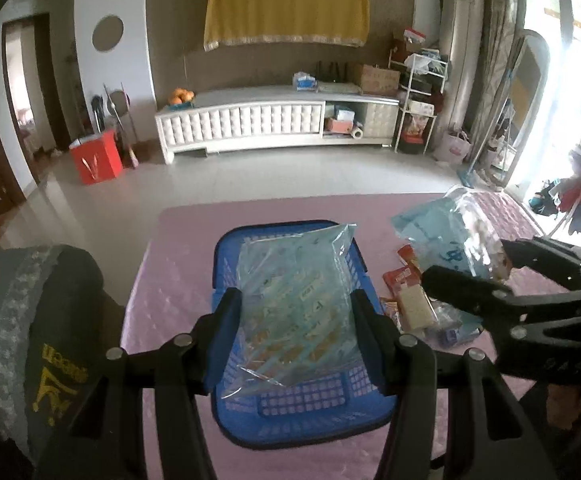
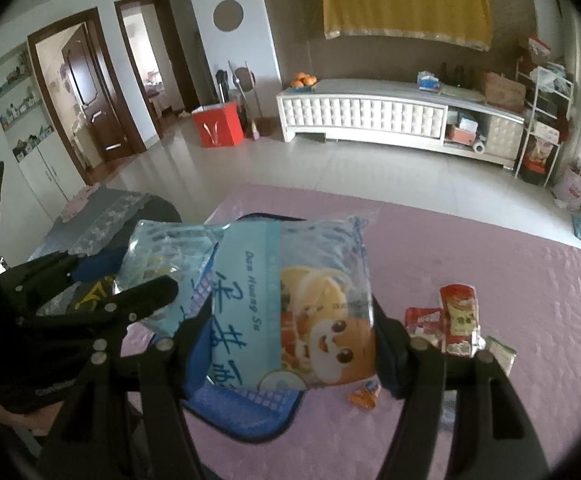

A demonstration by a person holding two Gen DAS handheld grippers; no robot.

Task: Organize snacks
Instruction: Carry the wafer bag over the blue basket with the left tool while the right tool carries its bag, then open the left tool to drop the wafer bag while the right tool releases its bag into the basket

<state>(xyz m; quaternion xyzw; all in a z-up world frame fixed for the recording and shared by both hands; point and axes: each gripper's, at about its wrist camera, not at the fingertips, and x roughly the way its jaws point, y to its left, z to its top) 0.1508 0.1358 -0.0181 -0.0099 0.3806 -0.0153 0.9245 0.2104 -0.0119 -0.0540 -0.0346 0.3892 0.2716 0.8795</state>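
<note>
A blue plastic basket [image 1: 310,404] stands on the pink-covered table [image 1: 178,248]. My left gripper [image 1: 296,312] is shut on a clear bluish snack bag [image 1: 298,280], which hangs over the basket. To its right, my right gripper [image 1: 468,264] is shut on a light-blue snack bag [image 1: 438,232]. In the right wrist view that bag [image 2: 314,304] shows a cartoon face and fills the space between the jaws of my right gripper [image 2: 290,332], above the basket [image 2: 242,404]. My left gripper [image 2: 118,272] with its clear bag [image 2: 154,248] sits at the left.
Loose snacks lie on the cloth right of the basket: red packets [image 2: 456,316], a small orange one [image 2: 364,396], a pale cracker pack [image 1: 414,304]. A dark cushion with yellow print [image 1: 54,360] borders the table's left side. Beyond are a tiled floor and a white cabinet [image 1: 250,120].
</note>
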